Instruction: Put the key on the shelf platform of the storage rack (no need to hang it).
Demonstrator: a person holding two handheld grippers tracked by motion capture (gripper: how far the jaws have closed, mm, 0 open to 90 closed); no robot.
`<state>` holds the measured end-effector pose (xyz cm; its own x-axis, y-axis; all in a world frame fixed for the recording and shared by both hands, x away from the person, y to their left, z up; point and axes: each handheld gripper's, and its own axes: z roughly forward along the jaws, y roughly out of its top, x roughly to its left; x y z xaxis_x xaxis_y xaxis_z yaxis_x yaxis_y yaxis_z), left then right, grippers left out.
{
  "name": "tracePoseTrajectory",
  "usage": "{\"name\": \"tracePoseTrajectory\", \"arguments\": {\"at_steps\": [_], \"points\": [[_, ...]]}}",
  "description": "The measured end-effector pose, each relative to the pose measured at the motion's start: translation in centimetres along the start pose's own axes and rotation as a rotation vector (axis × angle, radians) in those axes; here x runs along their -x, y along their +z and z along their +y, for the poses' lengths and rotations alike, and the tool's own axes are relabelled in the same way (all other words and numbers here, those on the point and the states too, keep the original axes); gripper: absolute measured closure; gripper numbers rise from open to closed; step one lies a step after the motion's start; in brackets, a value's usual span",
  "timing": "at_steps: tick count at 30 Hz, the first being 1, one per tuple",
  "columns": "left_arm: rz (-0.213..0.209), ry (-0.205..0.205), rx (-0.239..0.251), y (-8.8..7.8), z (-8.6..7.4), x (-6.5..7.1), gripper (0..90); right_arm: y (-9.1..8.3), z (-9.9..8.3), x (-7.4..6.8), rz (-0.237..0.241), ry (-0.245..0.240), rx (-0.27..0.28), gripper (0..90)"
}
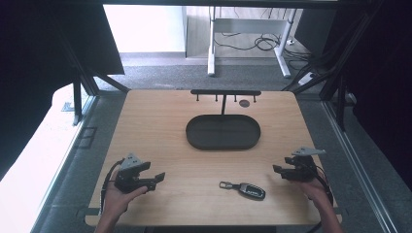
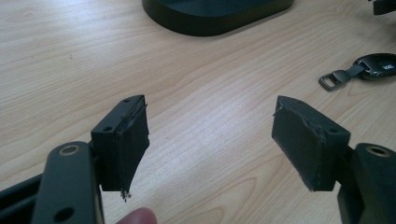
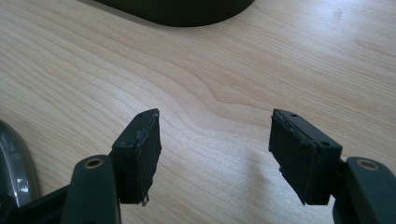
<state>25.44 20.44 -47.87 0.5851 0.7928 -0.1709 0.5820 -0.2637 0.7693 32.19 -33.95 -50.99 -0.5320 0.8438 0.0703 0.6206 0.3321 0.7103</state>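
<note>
High view: wooden bench [image 1: 160,126] carrying a dark oval tray [image 1: 223,132] at centre, with a black hook rack [image 1: 225,92] standing just behind it. Car key fob [image 1: 248,189] with a metal clasp lying flat near the front edge, between the two grippers and nearer the right one. Left gripper [image 1: 158,178] held at front left, fingers spread, nothing between them, well apart from the fob. Right gripper [image 1: 278,171] held at front right, fingers spread wide and empty, near the fob but not touching. Left gripper view: both fingers [image 2: 122,144] wide apart over bare wood; fob [image 2: 369,67] at upper right, tray base [image 2: 215,16] at top. Right gripper view: fingers [image 3: 140,154] fully spread over bare wood, tray edge [image 3: 182,11] at top.
</note>
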Motion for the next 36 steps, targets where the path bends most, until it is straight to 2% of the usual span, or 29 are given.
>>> {"name": "tracePoseTrajectory", "arguments": {"at_steps": [7, 11, 14, 15, 18, 19, 24, 27, 28, 33, 35, 36], "points": [[0.019, 0.011, 0.013, -0.3, 0.1, 0.2, 28.1, 0.2, -0.1, -0.1, -0.009, -0.007, -0.003, 36.0], [0.015, 0.023, 0.010, -0.3, 0.3, 0.6, 28.1, -0.2, 0.2, 0.1, -0.001, -0.003, 0.000, 37.9], [0.012, 0.022, 0.004, -0.3, 0.3, 0.6, 28.1, -0.7, 0.7, -0.1, 0.007, -0.020, -0.021, 38.7], [0.011, 0.021, 0.003, -0.3, 0.3, 0.6, 28.1, -1.3, 1.2, -0.4, 0.017, -0.046, -0.029, 38.7], [0.011, 0.015, -0.002, -0.2, 0.2, 0.5, 28.0, -2.0, 1.9, -0.8, 0.023, -0.063, -0.033, 38.6], [0.014, 0.011, -0.005, -0.2, 0.2, 0.4, 28.1, -2.4, 2.5, -1.1, 0.032, -0.084, -0.046, 38.5], [0.009, 0.004, -0.009, -0.3, 0.2, 0.3, 28.1, -2.9, 3.5, -1.9, 0.064, -0.126, -0.089, 38.4], [0.006, 0.004, -0.001, -0.5, 0.2, 0.3, 28.1, -3.2, 4.2, -2.9, 0.093, -0.168, -0.125, 38.3], [0.005, 0.003, 0.001, -0.5, 0.2, 0.3, 28.1, -3.2, 4.6, -3.9, 0.119, -0.207, -0.157, 37.8], [0.006, -0.001, 0.002, -0.5, 0.2, 0.2, 28.1, -2.9, 5.1, -6.1, 0.180, -0.308, -0.264, 36.2], [0.006, -0.001, 0.000, -0.5, 0.2, 0.2, 28.1, -2.7, 5.1, -6.5, 0.185, -0.321, -0.278, 36.2], [0.005, -0.001, 0.001, -0.5, 0.2, 0.2, 28.1, -2.5, 5.3, -7.4, 0.211, -0.343, -0.305, 36.3]]}}
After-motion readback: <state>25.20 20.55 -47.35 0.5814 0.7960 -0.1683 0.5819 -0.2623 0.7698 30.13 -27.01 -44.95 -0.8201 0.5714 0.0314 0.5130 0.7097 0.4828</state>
